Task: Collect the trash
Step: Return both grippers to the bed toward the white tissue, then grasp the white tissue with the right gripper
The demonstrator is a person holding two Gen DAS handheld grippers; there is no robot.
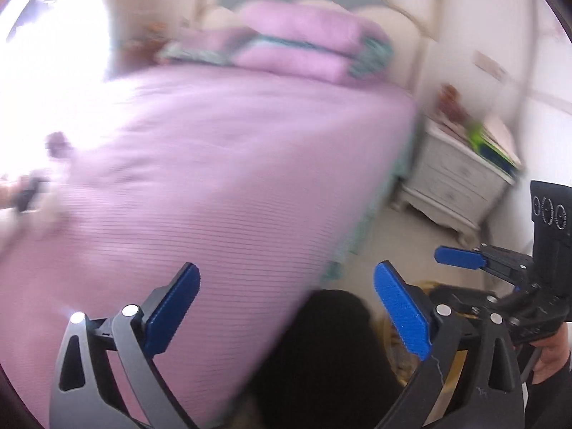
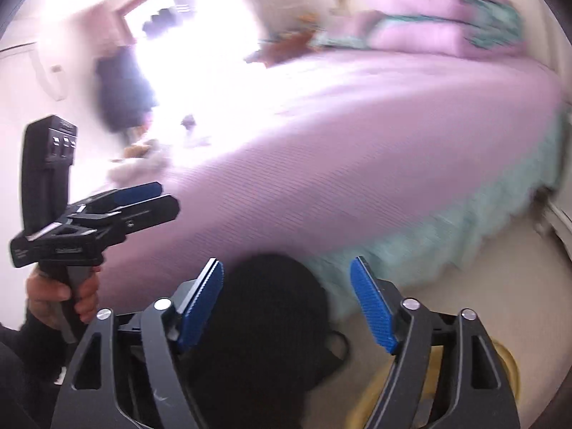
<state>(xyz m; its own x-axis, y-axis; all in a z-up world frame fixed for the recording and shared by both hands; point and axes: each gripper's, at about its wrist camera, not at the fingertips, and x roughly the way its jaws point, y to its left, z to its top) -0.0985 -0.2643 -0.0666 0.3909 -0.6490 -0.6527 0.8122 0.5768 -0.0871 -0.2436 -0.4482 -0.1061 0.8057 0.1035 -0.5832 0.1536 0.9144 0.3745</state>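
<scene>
Both my left gripper (image 1: 286, 307) and right gripper (image 2: 286, 304) gape empty. Small blurred scraps (image 2: 143, 161) lie on the pink ribbed bedspread (image 1: 221, 164), so I judge collecting barely begun.

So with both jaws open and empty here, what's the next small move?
Probably carry the left gripper toward the small, blurred clutter on the far side of the pink bed. Both grippers, the right gripper included, are open, holding nothing; the clutter is the only likely trash visible.

You have one bed with a lilac ribbed cover (image 1: 232, 164), two stacked lilac pillows (image 1: 304, 41), one white bedside cabinet (image 1: 454, 182), one yellow round basket (image 2: 500, 364) on the floor, and two blue-padded grippers, one (image 1: 286, 312) per hand (image 2: 60, 300).
</scene>
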